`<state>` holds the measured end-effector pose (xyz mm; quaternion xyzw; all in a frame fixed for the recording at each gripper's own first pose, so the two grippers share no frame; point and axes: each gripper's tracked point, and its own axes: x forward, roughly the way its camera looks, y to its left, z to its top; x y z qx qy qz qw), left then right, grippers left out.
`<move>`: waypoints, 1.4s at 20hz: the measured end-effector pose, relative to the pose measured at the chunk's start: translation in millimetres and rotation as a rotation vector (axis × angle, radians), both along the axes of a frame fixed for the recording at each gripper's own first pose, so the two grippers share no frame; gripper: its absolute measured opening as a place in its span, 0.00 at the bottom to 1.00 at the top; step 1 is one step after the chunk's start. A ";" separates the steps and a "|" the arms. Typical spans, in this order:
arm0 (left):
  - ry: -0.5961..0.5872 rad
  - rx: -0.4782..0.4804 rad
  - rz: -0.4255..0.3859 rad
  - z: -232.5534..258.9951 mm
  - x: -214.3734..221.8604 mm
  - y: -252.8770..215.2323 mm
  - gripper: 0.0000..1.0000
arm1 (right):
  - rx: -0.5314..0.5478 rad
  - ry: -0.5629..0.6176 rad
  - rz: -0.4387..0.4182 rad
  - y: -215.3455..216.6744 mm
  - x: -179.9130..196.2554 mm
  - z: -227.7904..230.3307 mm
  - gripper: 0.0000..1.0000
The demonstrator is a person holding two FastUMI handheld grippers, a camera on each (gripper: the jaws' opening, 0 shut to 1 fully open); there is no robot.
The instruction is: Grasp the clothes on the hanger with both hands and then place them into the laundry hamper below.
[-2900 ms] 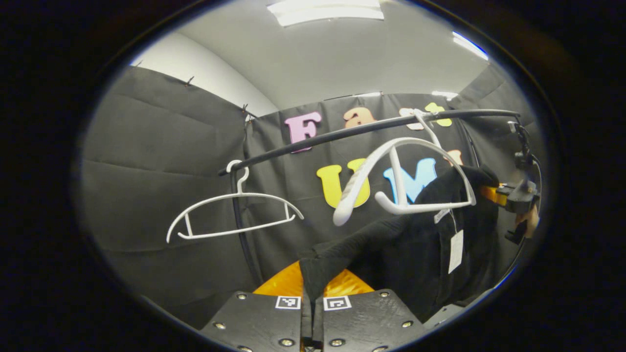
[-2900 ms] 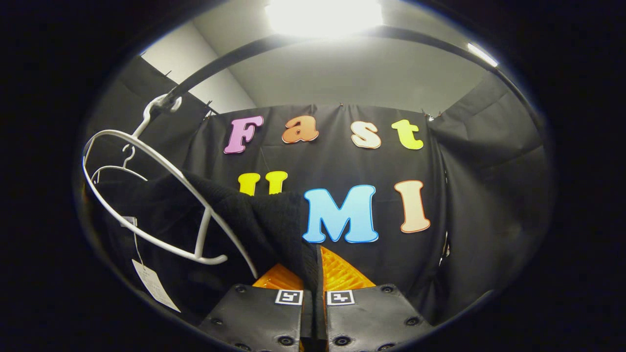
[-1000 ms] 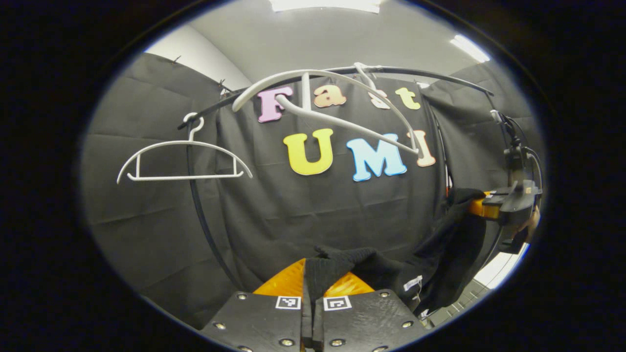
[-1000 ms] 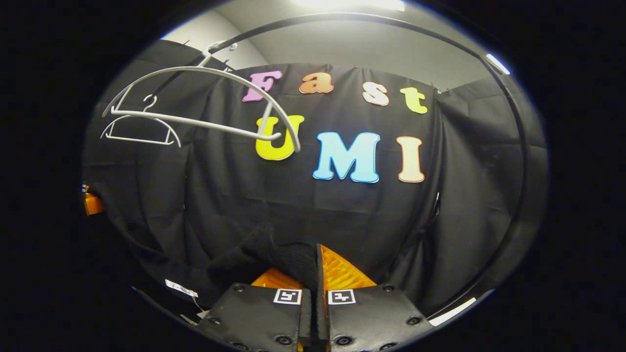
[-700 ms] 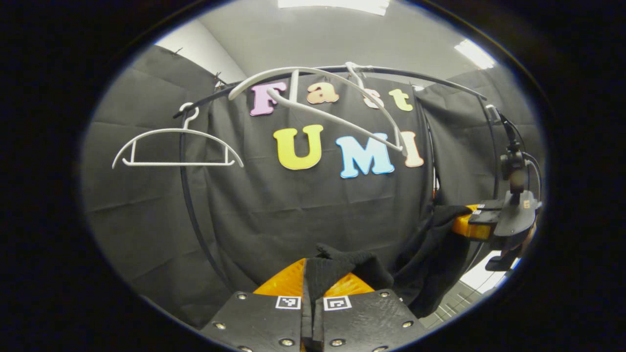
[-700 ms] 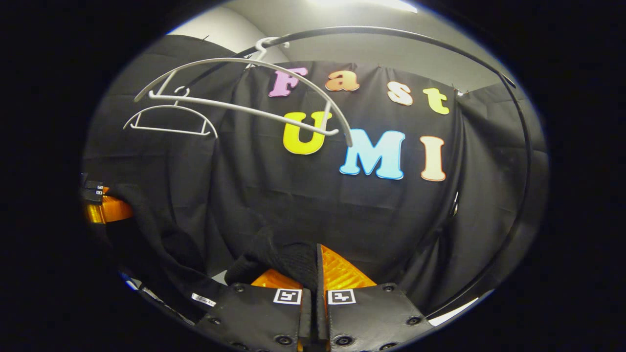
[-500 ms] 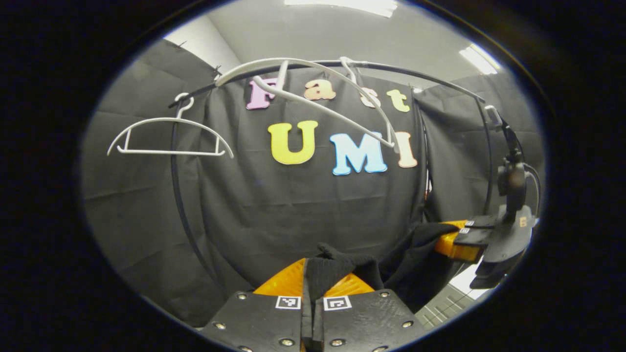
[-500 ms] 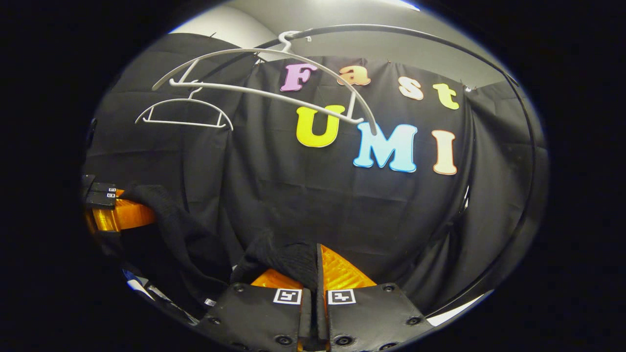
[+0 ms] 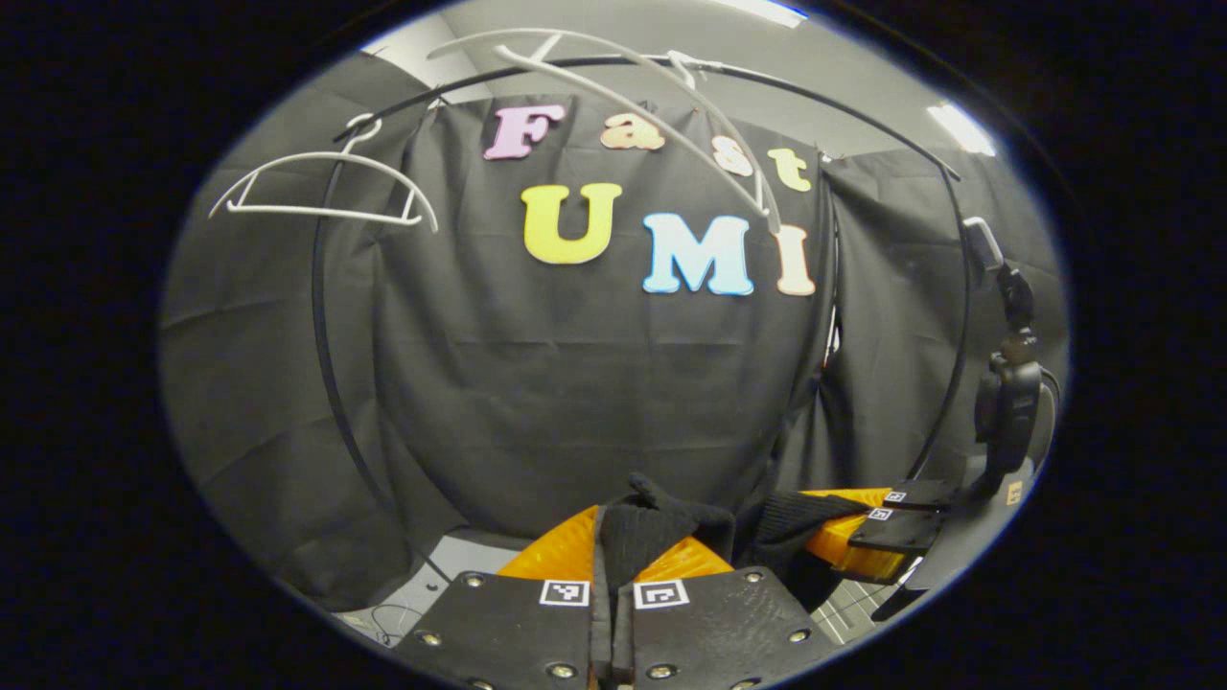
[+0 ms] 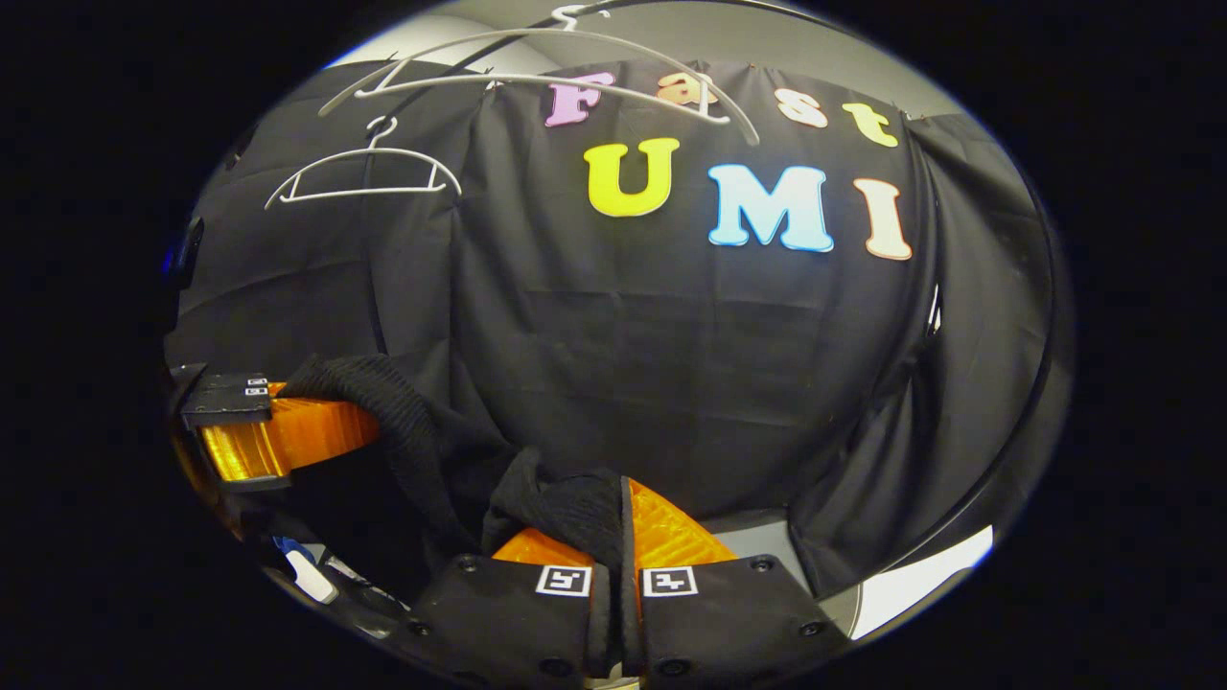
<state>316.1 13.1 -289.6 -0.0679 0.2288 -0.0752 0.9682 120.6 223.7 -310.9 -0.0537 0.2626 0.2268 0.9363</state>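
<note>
Riding higher in both views now, bare white hangers and rail; sinking with both grippers, black garment. Left gripper and right gripper each pinching knit folds. Remaining: lowering into hamper and releasing

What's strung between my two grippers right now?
The black garment: in the right gripper view it runs from the left gripper to the right gripper, each clamping an end. Nothing else lies between them.
</note>
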 end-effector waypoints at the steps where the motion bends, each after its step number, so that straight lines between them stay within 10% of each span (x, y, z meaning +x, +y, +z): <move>1: 0.025 0.008 0.000 -15.5 -3.2 1.0 0.02 | -0.007 0.025 0.001 0.0 -0.2 -12.1 0.06; 16: 0.458 0.109 -0.038 -183.5 -75.4 7.4 0.02 | -0.164 0.367 0.005 -14.7 -54.4 -118.8 0.17; 18: 0.478 0.092 -0.051 -184.3 -86.3 6.1 0.12 | -0.169 0.404 -0.003 -19.2 -62.9 -127.0 0.23; 20: 0.450 0.093 -0.057 -178.5 -88.1 7.9 0.45 | -0.143 0.403 -0.009 -17.1 -70.8 -125.1 0.27; 23: 0.387 0.114 -0.043 -161.0 -86.9 22.9 0.95 | -0.120 0.373 -0.016 -12.1 -73.6 -107.2 0.60; 25: 0.323 0.113 -0.028 -139.6 -83.3 34.4 0.95 | -0.114 0.336 -0.035 -16.2 -74.8 -95.8 0.96; 28: 0.222 0.107 -0.017 -98.7 -72.9 44.8 0.95 | -0.082 0.279 -0.075 -21.7 -72.7 -64.0 0.96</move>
